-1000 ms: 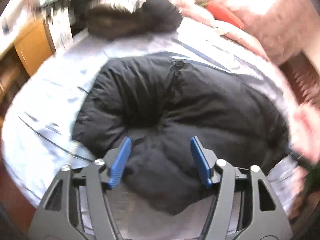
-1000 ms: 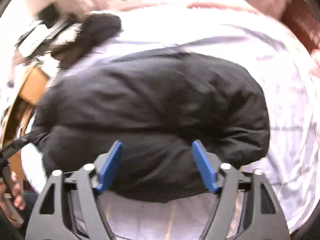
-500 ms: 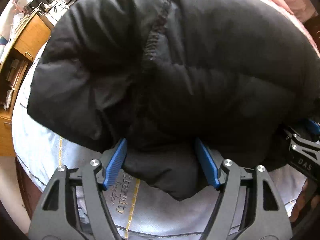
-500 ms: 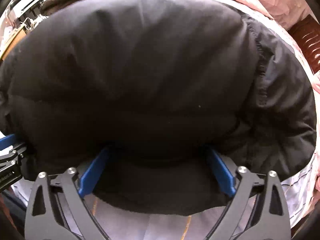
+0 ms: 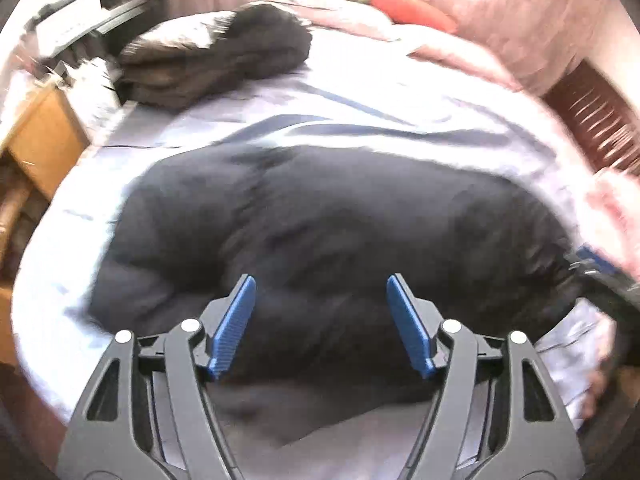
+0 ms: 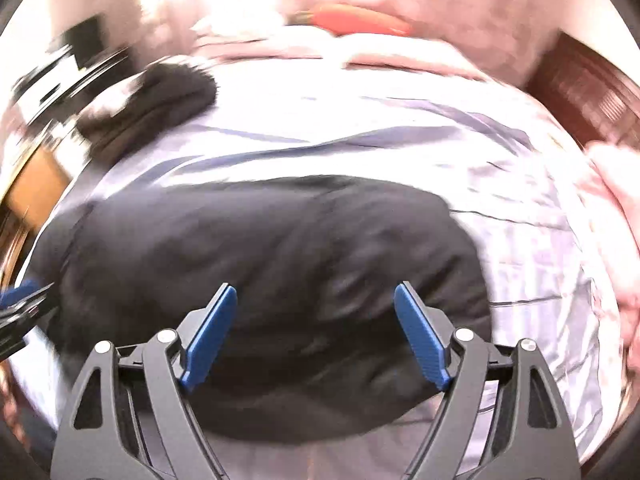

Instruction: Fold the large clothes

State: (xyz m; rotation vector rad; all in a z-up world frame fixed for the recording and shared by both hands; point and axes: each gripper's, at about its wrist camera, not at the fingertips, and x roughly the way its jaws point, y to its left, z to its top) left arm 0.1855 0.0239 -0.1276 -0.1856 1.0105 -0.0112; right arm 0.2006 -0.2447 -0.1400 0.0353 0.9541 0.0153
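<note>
A black puffy jacket (image 5: 320, 232) lies bunched in a folded mound on the light blue bed sheet (image 5: 380, 112). My left gripper (image 5: 320, 282) hovers over the jacket's near edge. Its jaws are closing, but the blue pads stand apart and press on nothing. In the right wrist view the same jacket (image 6: 260, 248) fills the lower middle. My right gripper (image 6: 316, 290) hangs above it, its jaws also closing with no cloth pinched. Each view shows the other gripper at the edge: the right gripper (image 5: 596, 268) and the left gripper (image 6: 20, 300). Both views are blurred by motion.
A dark fur-trimmed garment (image 5: 216, 56) lies at the bed's back left. A red-orange item (image 5: 412, 10) and pink bedding (image 5: 520, 24) are at the far end. A wooden cabinet (image 5: 40, 140) stands left of the bed, and a dark red slatted piece (image 5: 592, 120) is on the right.
Both grippers were pressed close into the jacket with cloth between the fingers. They have since drawn back and up, leaving the jacket lying on the bed.
</note>
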